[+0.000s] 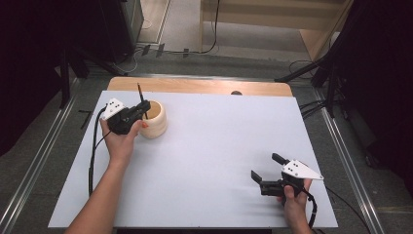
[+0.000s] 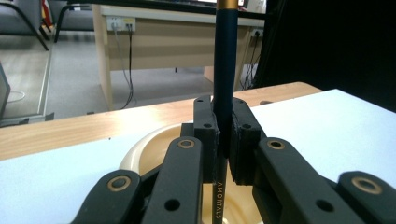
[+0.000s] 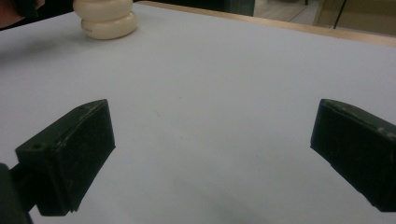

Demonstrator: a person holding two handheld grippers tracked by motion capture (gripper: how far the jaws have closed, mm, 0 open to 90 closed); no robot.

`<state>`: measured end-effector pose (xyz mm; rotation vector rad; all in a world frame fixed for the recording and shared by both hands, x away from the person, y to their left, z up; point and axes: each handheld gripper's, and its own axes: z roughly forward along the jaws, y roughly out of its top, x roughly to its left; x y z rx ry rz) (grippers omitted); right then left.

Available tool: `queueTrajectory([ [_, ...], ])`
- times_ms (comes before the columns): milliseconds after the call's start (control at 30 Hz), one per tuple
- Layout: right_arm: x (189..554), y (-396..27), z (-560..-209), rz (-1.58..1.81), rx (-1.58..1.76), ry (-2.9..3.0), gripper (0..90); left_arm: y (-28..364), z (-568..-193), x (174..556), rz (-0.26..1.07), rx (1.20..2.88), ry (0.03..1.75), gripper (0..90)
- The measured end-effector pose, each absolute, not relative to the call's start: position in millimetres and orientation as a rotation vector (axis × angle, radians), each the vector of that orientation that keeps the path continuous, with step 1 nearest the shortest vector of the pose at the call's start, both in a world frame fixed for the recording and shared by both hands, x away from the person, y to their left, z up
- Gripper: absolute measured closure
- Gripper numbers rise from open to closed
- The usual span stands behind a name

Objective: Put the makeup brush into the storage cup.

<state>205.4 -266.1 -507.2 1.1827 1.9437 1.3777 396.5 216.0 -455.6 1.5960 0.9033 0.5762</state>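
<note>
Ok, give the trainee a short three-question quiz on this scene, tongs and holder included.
1. True or false: the left tongs are shut on the dark pen.
2. The pen's lower end hangs over: A) the cream holder, B) bare white table, C) the floor.
3. In what state are the right tongs?

Key: 1 true; 2 A; 3 open, holding nothing, above the table.

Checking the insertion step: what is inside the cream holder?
The dark pencil, clamped in the left tool, dips into the cream holder. Its lower end and the holder's bottom are hidden behind the tool.
</note>
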Motion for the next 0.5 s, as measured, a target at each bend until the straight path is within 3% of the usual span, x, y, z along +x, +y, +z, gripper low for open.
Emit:
queueTrajectory([
  [367, 205.7, -266.1, -507.5, 1.375, 1.189, 1.942, 0.1, 213.7, -457.5, 395.8, 0.548, 1.655, 0.95, 83.4],
  [500, 205.8, -266.3, -507.4, 1.376, 1.189, 1.94, 0.0, 214.6, -456.0, 394.9, 0.538, 1.66, 0.959, 76.2],
])
